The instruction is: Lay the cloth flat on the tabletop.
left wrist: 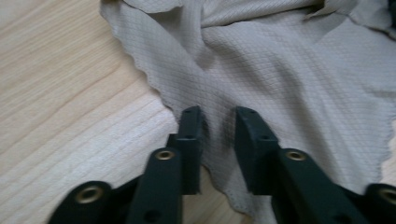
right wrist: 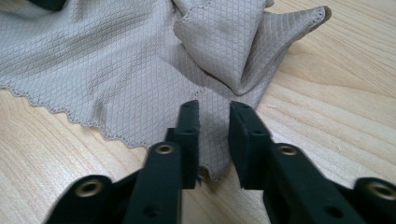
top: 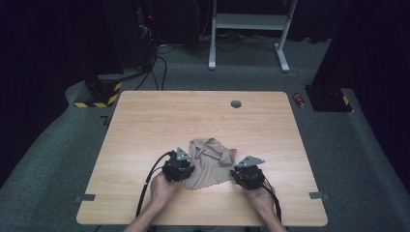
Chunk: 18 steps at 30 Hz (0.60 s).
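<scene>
High view, near edge: two hands are coming in at 6 o'clock, each holding a gripper. Left gripper [top: 183,167] is sitting at the cloth's [top: 209,162] 9 o'clock edge; left gripper view is showing its jaws standing a narrow gap apart, straddling the scalloped hem [left wrist: 219,140], pads not pressing. Right gripper [top: 240,173] is sitting at the cloth's 4 o'clock corner; its jaws are likewise standing narrowly apart over fabric, gripping nothing. Beige cloth is lying crumpled at the worktop's [top: 145,125] near centre. Cable hole [top: 236,104] is lying toward 12 o'clock.
</scene>
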Each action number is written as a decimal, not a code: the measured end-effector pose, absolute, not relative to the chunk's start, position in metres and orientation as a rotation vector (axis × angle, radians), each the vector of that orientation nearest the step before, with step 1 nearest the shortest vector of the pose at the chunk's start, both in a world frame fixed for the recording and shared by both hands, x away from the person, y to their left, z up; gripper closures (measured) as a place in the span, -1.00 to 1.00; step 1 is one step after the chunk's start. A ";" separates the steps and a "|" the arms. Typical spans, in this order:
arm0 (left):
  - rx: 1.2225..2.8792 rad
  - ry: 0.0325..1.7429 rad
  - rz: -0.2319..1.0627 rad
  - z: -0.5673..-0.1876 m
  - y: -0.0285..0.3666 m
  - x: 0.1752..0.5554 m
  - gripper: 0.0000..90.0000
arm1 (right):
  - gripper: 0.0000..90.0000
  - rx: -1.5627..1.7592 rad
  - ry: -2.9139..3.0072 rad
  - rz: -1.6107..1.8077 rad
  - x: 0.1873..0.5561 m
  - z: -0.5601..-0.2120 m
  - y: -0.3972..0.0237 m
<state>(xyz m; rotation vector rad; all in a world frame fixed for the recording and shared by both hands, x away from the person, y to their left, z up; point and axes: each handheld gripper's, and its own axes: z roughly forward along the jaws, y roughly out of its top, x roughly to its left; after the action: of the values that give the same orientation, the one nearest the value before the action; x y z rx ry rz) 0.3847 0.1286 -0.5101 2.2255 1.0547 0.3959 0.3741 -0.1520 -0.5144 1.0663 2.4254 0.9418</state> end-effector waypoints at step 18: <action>2.167 1.128 0.431 -0.501 0.163 0.380 0.96 | 0.98 1.034 2.389 0.958 0.367 -0.504 -0.161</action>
<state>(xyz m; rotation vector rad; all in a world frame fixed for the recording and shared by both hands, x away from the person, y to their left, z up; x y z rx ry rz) 0.3804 0.1633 -0.5013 2.1668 1.1283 0.4306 0.3668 -0.1609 -0.5040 1.0340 2.3890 0.9584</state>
